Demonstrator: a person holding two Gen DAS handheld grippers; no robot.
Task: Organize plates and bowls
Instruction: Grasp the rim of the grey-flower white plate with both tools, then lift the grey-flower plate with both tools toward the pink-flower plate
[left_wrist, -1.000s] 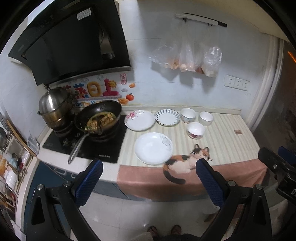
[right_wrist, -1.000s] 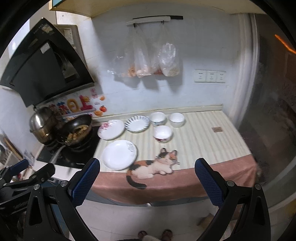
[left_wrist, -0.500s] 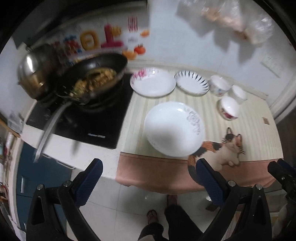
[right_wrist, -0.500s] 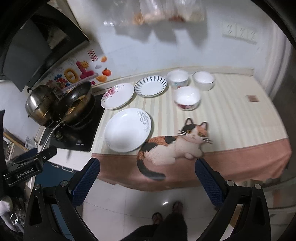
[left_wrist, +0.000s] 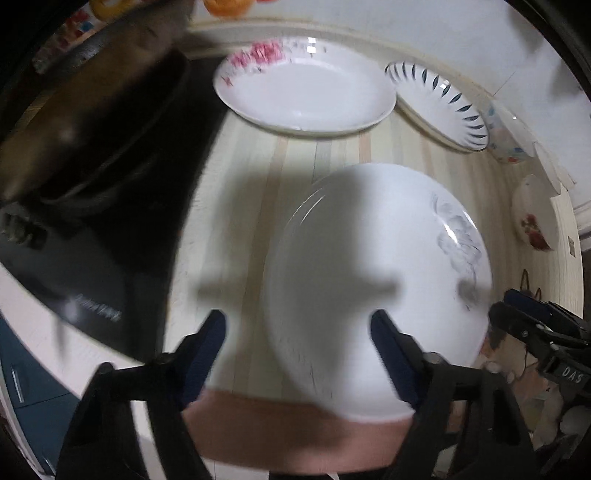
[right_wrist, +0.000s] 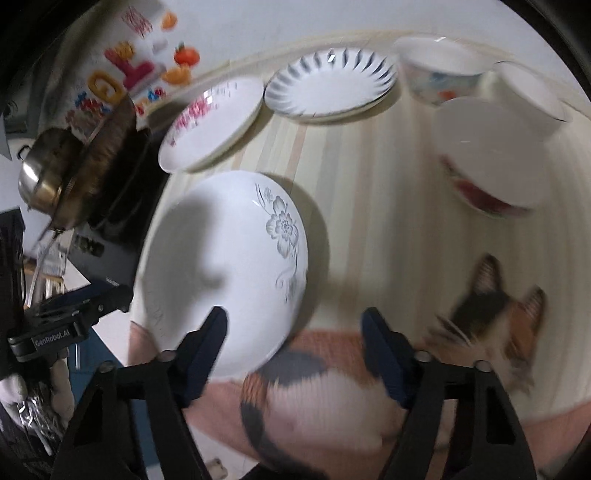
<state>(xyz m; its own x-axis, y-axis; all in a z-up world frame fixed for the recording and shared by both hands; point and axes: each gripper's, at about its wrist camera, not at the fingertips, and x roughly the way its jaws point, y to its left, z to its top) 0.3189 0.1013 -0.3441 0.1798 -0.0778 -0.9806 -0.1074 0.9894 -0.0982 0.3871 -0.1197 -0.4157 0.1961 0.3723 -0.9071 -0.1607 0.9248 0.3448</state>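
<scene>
Striped counter mat (left_wrist: 258, 177) stays bare between the dishes. Nearest its front edge sits the large white plate (left_wrist: 369, 258). Left gripper (left_wrist: 297, 347) and right gripper (right_wrist: 293, 338), jaws just narrowed yet spread, pinch nothing.

I've swung both grippers down from a wide look at the kitchen wall to right over the counter, and the grey-flowered plate (left_wrist: 376, 280) now fills the view. My left gripper (left_wrist: 297, 354) has just been closing, jaws astride the plate's near-left rim, not yet pressing. My right gripper (right_wrist: 293, 350) narrowed too, straddling its near-right rim
</scene>
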